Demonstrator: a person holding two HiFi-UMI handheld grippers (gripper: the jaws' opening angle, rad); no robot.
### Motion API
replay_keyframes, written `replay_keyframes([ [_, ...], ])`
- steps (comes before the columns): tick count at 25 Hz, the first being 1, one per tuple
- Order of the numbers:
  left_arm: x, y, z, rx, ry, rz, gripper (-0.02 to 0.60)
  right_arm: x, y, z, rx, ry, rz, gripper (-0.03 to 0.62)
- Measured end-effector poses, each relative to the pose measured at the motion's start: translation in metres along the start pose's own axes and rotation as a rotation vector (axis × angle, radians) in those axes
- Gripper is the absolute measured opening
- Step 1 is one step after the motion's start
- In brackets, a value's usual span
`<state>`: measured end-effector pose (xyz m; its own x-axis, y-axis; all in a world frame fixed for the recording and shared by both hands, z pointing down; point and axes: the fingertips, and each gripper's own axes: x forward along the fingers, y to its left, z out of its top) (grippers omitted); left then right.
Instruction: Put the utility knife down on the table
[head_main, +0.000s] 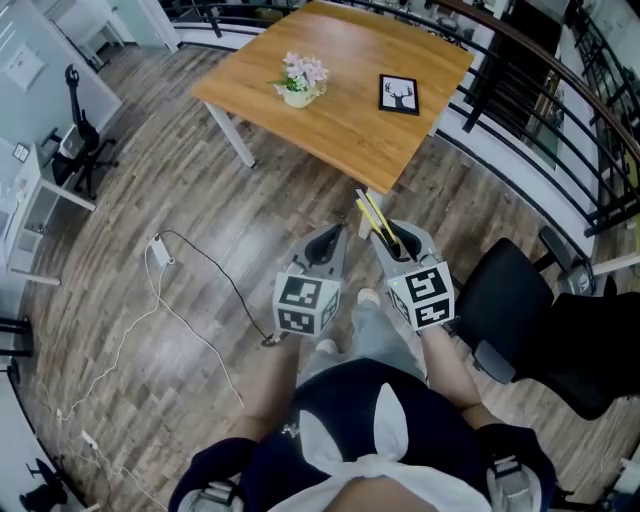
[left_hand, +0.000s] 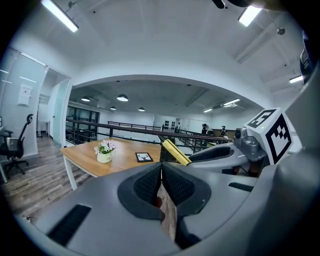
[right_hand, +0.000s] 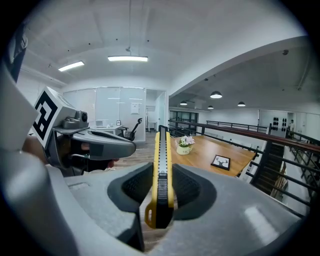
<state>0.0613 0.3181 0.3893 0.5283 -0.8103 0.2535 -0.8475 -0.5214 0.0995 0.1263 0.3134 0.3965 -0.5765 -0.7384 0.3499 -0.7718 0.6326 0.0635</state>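
The utility knife (right_hand: 161, 170) had a yellow plastic body, smooth and faintly glossy, with a black ribbed slider running down a dull grey track. The shells of the right gripper (head_main: 392, 238) and the left gripper (head_main: 328, 246) were smooth, matt grey plastic. Their pads (right_hand: 138, 185) were black and finely knobbled, like rubber. The table (head_main: 350, 120) had a warm wooden top with a smooth satin finish and stood on white painted legs. The floor (head_main: 200, 230) was grey-brown wood-look planking with a soft sheen. The picture frame (head_main: 399, 94) was black and matt, and the flower pot (head_main: 297, 98) was white and smooth. The railing (head_main: 492, 78) looked like dark painted metal. The chair (head_main: 505, 290) was black and matt.
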Motion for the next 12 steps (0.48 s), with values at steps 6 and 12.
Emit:
replay_keyframes([
  [6,0.058,0.019,0.026,0.014,-0.018,0.040,0.021,0.037,-0.055,0.021,-0.042,-0.021,0.037,0.117],
  [12,0.109,0.033,0.042,-0.012,-0.050,0.104,0.020,0.068,-0.103,0.036,-0.084,-0.042,0.082,0.117],
])
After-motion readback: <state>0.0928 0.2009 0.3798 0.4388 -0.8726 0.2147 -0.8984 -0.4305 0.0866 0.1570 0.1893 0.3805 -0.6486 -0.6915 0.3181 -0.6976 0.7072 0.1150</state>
